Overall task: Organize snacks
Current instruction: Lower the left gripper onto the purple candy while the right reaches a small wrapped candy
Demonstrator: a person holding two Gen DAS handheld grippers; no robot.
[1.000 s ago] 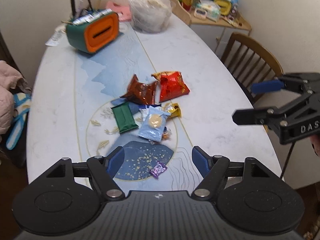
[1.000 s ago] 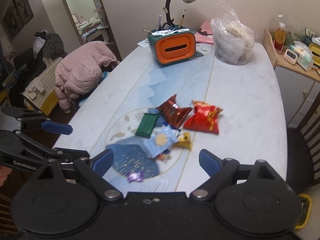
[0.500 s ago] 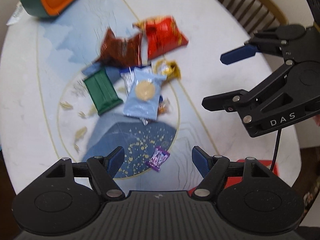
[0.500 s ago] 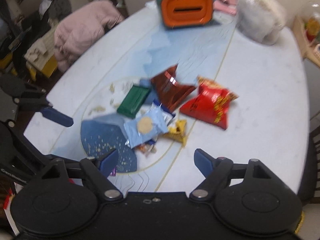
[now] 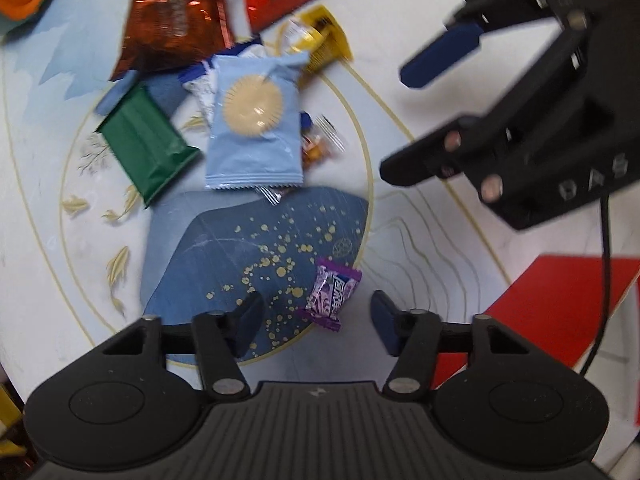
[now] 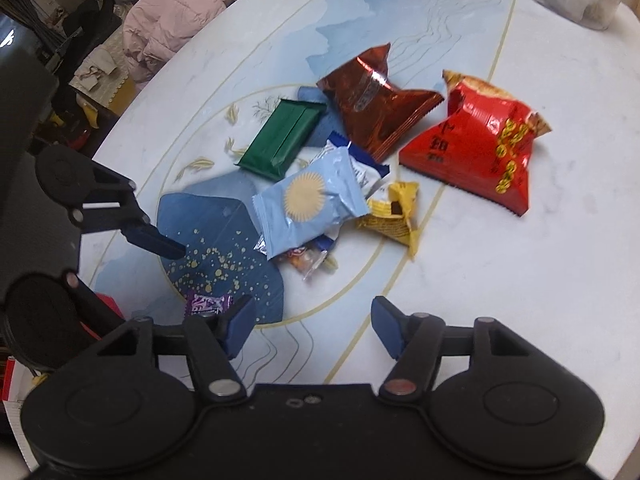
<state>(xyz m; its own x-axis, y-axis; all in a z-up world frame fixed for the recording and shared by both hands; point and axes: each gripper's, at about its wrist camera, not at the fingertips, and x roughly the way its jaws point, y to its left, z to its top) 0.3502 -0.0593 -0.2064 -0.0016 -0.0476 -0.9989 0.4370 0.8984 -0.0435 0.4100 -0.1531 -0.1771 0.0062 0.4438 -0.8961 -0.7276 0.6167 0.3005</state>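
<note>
We see the white table (image 6: 520,280) with its blue and gold pattern, and the snacks lie in a loose heap near its middle. The red chip bag (image 6: 476,148) is the biggest, touching the brown bag (image 6: 372,108). Beside them lie the light blue packet (image 5: 254,120), the green packet (image 5: 148,144) and the yellow packet (image 6: 394,212). The small purple candy (image 5: 330,294) lies apart. Our left gripper (image 5: 316,324) hangs above it, jaws apart and just closing, pads not touching it. Our right gripper (image 6: 312,328) is also spread and closing, with nothing between.
</note>
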